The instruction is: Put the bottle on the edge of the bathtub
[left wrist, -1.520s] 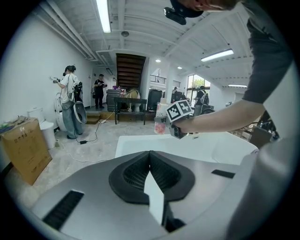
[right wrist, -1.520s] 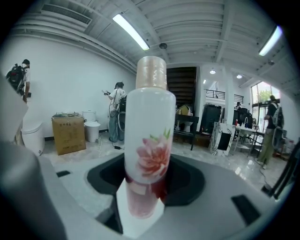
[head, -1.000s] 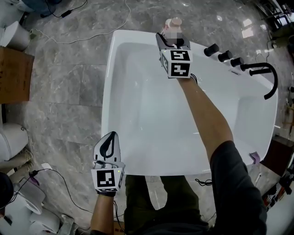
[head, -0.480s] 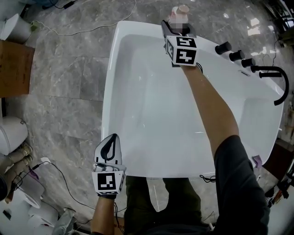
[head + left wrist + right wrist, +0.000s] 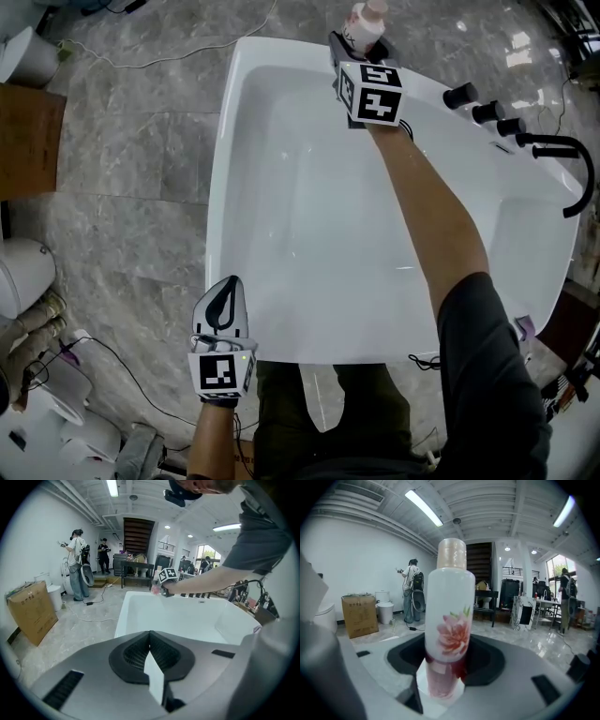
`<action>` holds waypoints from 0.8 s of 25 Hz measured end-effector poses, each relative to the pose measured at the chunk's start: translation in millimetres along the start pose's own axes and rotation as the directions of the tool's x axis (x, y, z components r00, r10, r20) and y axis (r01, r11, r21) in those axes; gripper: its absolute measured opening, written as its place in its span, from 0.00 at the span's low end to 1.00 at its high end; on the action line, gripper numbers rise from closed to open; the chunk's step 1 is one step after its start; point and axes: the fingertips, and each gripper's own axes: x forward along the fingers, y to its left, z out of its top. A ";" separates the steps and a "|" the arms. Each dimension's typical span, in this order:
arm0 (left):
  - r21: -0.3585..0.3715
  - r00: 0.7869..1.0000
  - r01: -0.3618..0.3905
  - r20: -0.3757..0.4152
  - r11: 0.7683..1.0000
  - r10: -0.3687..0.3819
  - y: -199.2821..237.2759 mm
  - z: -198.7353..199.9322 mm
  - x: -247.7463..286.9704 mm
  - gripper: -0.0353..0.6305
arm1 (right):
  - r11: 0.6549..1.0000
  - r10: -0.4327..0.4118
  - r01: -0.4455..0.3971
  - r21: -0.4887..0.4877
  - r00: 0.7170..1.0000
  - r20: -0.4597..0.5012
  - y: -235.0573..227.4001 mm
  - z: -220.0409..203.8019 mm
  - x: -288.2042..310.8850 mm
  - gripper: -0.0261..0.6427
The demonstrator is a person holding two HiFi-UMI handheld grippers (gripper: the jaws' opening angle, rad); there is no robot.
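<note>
A white bottle [image 5: 364, 23] with a pink flower print and a tan cap [image 5: 449, 620] stands upright between the jaws of my right gripper [image 5: 361, 52], which is shut on its lower part. It is over the far rim of the white bathtub [image 5: 217, 187]; whether its base touches the rim is hidden. The left gripper view shows the same bottle [image 5: 155, 588] small at the tub's far end. My left gripper [image 5: 225, 286] hovers by the tub's near left corner, with its jaws together and nothing in them.
A black faucet [image 5: 562, 169] and three black knobs [image 5: 486, 111] sit on the tub's right rim. A cardboard box [image 5: 28, 141], a toilet [image 5: 23, 272] and cables [image 5: 169, 61] lie on the marble floor to the left. People stand far off [image 5: 76, 559].
My right gripper has carried the bottle a little farther out toward the tub's far rim. The left gripper has stayed where it was.
</note>
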 end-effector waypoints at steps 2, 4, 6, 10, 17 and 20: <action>0.001 1.000 0.003 0.000 1.000 -0.003 -1.9 1.0 1.6 0.06 | 1.000 0.001 -0.001 -0.003 1.000 -0.004 -0.3 -0.9 -0.3 0.39; 0.003 1.000 0.002 0.004 1.000 -0.002 -2.5 3.2 2.6 0.06 | 1.000 0.004 -0.004 -0.004 1.000 -0.006 -1.0 -1.4 -1.2 0.39; 0.003 1.000 0.000 0.006 1.000 0.000 -1.9 4.6 3.0 0.06 | 1.000 0.013 -0.013 -0.011 1.000 -0.009 -0.2 -1.9 -0.7 0.40; 0.008 1.000 0.000 0.005 1.000 -0.001 -1.9 7.1 3.1 0.06 | 0.998 0.043 -0.044 -0.036 0.999 -0.018 4.2 -3.7 0.7 0.42; 0.017 1.000 -0.009 0.011 1.000 0.008 -4.4 14.4 -4.3 0.06 | 0.998 0.060 -0.060 0.009 0.998 -0.025 4.3 -7.1 -14.0 0.44; 0.024 1.000 -0.016 0.016 1.000 0.016 -6.8 19.4 -12.4 0.06 | 0.997 0.072 -0.072 0.022 0.997 -0.040 6.1 -10.8 -30.0 0.44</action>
